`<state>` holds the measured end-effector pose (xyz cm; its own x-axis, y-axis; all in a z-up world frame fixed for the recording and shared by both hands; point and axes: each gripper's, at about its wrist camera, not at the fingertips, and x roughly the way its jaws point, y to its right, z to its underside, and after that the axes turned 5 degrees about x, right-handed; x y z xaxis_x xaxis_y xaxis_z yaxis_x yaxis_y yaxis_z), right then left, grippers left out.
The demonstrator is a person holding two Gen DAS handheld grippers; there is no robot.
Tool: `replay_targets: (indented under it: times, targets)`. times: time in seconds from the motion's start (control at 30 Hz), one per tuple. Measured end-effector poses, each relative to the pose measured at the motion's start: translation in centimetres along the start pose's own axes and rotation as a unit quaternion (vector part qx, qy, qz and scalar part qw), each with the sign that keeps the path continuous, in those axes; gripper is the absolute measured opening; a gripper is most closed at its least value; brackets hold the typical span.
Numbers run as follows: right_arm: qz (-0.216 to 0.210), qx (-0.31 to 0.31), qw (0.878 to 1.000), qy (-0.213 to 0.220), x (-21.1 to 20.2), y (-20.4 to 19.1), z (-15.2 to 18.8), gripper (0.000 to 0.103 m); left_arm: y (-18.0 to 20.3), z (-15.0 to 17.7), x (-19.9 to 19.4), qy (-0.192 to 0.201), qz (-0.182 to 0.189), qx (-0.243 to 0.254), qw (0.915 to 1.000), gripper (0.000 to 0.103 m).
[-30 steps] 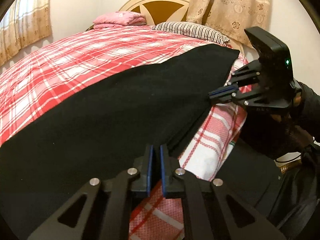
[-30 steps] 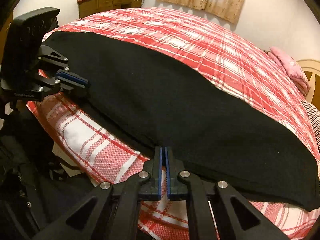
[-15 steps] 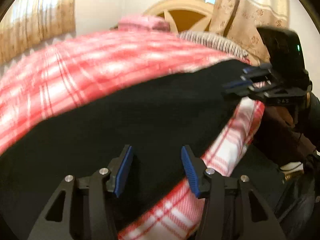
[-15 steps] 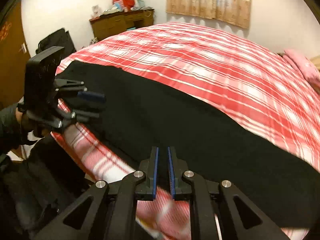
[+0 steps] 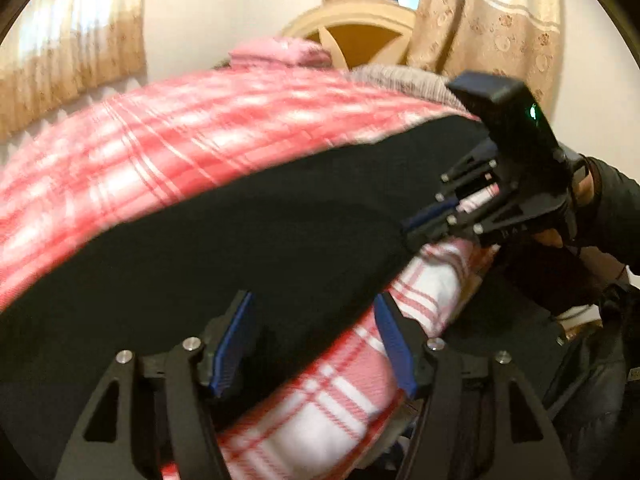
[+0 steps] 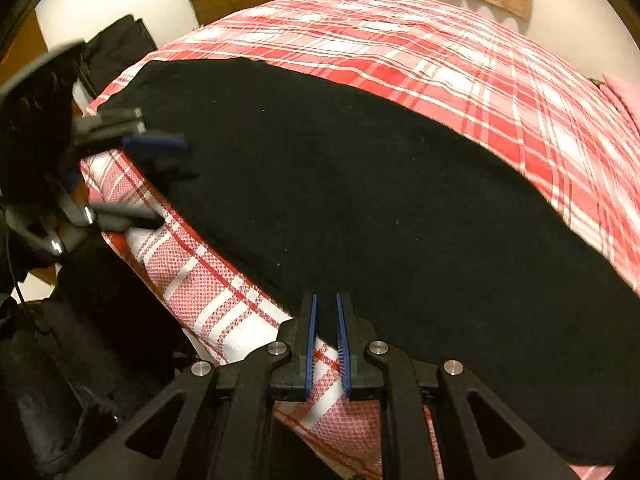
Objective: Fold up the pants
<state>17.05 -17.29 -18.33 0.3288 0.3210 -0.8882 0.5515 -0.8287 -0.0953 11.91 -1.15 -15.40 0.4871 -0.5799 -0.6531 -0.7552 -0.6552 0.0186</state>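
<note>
Pants (image 6: 360,200), black, soft knit cloth, lay as one long folded band along the near side of the bed (image 6: 440,60) with its red-and-white plaid cover, the near edge running just inside the mattress edge. My left hand-held gripper (image 5: 314,340) had just been opening and stood with its blue pads wide apart over that near edge, cloth between them but not pressed. My right hand-held gripper (image 6: 325,340) showed only a narrow slit between its pads, and I saw plaid cover through the slit and no cloth pinched.

I judged the lengthwise fold done and the crosswise fold next. To do it well I would take one end of the band at both corners, biting through every layer, lift just clear of the cover, carry it over to meet the other end, and line up the edges before letting go. A shallow bite would likely drop the lower layer.

A striped pillow (image 5: 400,80) and a pink folded cloth (image 5: 280,50) lay at the headboard, well apart from the pants.
</note>
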Motion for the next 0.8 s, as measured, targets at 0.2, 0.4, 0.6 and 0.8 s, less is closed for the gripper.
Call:
replay_targets:
  times: [0.2,0.4,0.6,0.8]
  targets:
    - [-0.038,0.012,0.999,0.034,-1.5,1.2,-4.3,0.010,-5.1,0.6,-1.1,0.021,-0.074,-0.063,0.9951,0.077]
    - [-0.084,0.044,0.994,0.050,0.3,0.8,-10.6,0.010,-6.4,3.0,1.4,-0.024,-0.080,-0.094,0.9921,0.077]
    - [-0.135,0.107,0.984,0.045,5.6,0.5,-17.1,0.010,-5.3,3.3,2.0,-0.044,-0.090,-0.065,0.9928,0.088]
    - [-0.218,0.181,0.959,0.017,9.6,0.3,-20.4,0.010,-5.7,4.2,1.3,-0.031,-0.075,-0.074,0.9940,0.088]
